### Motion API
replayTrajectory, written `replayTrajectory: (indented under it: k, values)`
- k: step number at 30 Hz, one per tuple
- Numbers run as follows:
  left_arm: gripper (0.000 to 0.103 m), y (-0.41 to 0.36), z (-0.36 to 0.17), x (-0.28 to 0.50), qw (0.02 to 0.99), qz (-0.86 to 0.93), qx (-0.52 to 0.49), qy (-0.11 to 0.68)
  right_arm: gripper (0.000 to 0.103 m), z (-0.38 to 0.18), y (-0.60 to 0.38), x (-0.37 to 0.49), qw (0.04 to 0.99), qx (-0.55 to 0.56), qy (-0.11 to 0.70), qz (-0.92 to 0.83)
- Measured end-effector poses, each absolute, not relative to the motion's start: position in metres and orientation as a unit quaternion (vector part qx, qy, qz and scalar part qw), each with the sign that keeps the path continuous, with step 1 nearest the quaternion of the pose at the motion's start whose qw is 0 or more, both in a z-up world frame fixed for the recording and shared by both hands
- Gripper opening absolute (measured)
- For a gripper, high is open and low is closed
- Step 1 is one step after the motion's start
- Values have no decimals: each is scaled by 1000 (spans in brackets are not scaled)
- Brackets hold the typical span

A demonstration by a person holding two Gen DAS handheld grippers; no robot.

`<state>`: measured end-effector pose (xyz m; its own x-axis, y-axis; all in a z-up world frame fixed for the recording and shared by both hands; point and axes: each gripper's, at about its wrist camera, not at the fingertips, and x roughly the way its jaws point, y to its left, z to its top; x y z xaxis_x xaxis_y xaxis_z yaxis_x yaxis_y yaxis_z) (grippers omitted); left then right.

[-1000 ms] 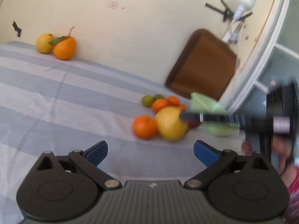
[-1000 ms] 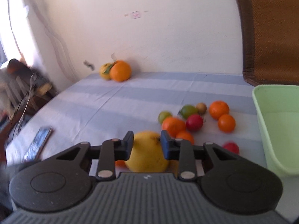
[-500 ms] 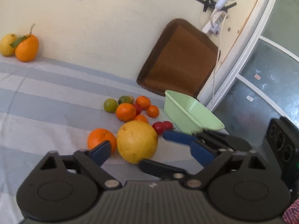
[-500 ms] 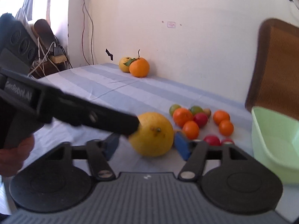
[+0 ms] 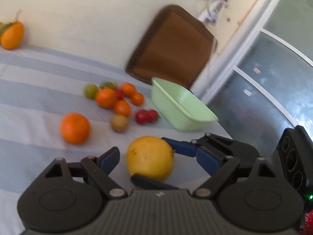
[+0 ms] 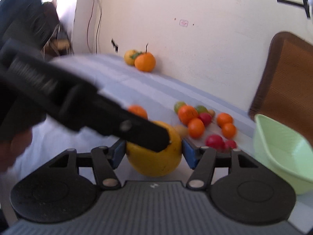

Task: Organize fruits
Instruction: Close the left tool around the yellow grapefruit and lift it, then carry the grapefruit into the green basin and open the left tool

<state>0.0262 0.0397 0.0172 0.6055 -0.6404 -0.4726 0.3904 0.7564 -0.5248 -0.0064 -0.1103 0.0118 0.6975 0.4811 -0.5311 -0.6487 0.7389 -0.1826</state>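
- Grapefruit (image 6: pixel 154 154), big and yellow, sits on the striped tablecloth (image 5: pixel 35 98) between the blue pads of the right gripper (image 6: pixel 153 152); half a second ago the pads stood wider, with clear gaps on both sides
- Right gripper jaws closing; pads now just at the fruit's flanks, firm contact not certain
- Left gripper (image 5: pixel 158 160) jaws wide, holding nothing; grapefruit (image 5: pixel 150 158) lies between its pads, nearer the left one, touching neither; opening a shade narrower than a second ago
- Right gripper's fingers (image 5: pixel 183 148) cross in from 3 o'clock in the left wrist view, one above and one below the fruit
- Grapefruit has shifted toward 5 o'clock, away from the large orange (image 5: pixel 75 128); a small brownish fruit (image 5: pixel 119 123), hidden before, now shows
- Left gripper's black body (image 6: pixel 58 98) cuts across from 10 o'clock in the right wrist view, covering the fruit's top
- Cluster of small oranges, green and red fruits (image 5: pixel 117 99) at 12 o'clock; green tub (image 5: pixel 195 117) at 1 o'clock, brown chair back (image 5: pixel 172 45) behind
- Two fruits by the wall (image 6: pixel 140 60), well apart
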Motion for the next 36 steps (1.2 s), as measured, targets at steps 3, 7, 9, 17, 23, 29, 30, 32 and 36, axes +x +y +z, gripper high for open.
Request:
replayTrajectory:
  k: [3,7,9,17,23,29,30,32,36]
  values:
    - [79,23,12,28,878,-284,-166,347,65,11,-115,-9,904,-178,232,311]
    - [61,22,2,32,875,-265,-161,372,68,5,-117,-8,910,-157,229,307]
    - [61,26,1,32,873,-263,-171,374,67,-1,-120,-6,909,-146,235,312]
    - [60,-16,37,55,883,-276,-127,357,65,12,-147,-1,934,-105,197,279]
    - [61,-97,61,110,885,-319,-79,330,65,36,-202,32,962,-87,174,193]
    - [62,-159,54,157,878,-332,-67,337,66,40,-245,77,966,-68,207,136]
    - [62,-165,49,162,875,-332,-66,344,66,38,-247,84,964,-71,221,130]
    - [61,-172,42,169,872,-330,-70,355,66,34,-251,89,959,-84,242,123]
    - [77,-178,36,174,877,-313,-68,358,66,27,-253,92,951,-113,262,117]
